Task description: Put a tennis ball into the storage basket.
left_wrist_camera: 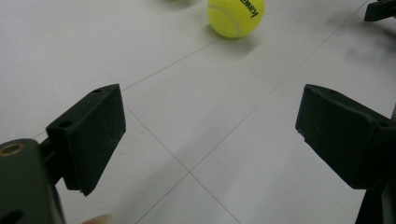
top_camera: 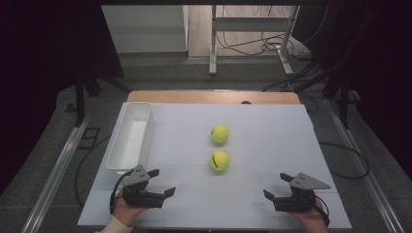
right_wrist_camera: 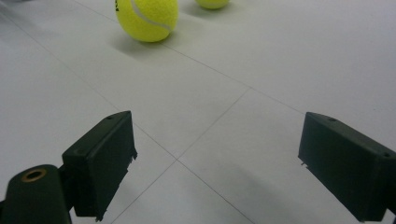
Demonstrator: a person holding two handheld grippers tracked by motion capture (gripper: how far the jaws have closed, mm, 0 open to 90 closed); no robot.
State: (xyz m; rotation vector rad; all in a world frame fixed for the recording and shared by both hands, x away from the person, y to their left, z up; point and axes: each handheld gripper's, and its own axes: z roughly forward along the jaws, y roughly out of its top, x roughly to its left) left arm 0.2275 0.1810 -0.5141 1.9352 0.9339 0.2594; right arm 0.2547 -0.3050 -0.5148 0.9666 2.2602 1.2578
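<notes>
While both grippers rest low in the high view — left gripper [top_camera: 162, 181] at lower left, right gripper [top_camera: 275, 185] at lower right — their jaws gape wide, holding nothing. Between them, mid-frame, sits the nearer tennis ball [top_camera: 219, 160], the farther tennis ball [top_camera: 219, 134] just above it; a white bin [top_camera: 127, 139] lies at left.

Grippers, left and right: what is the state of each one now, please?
Left gripper: open, holding nothing.
Right gripper: open, holding nothing.

Both grippers were black: the left gripper [top_camera: 162, 182] and right gripper [top_camera: 275, 186] each bore a grey three-cornered plate and a trailing black cable.
</notes>
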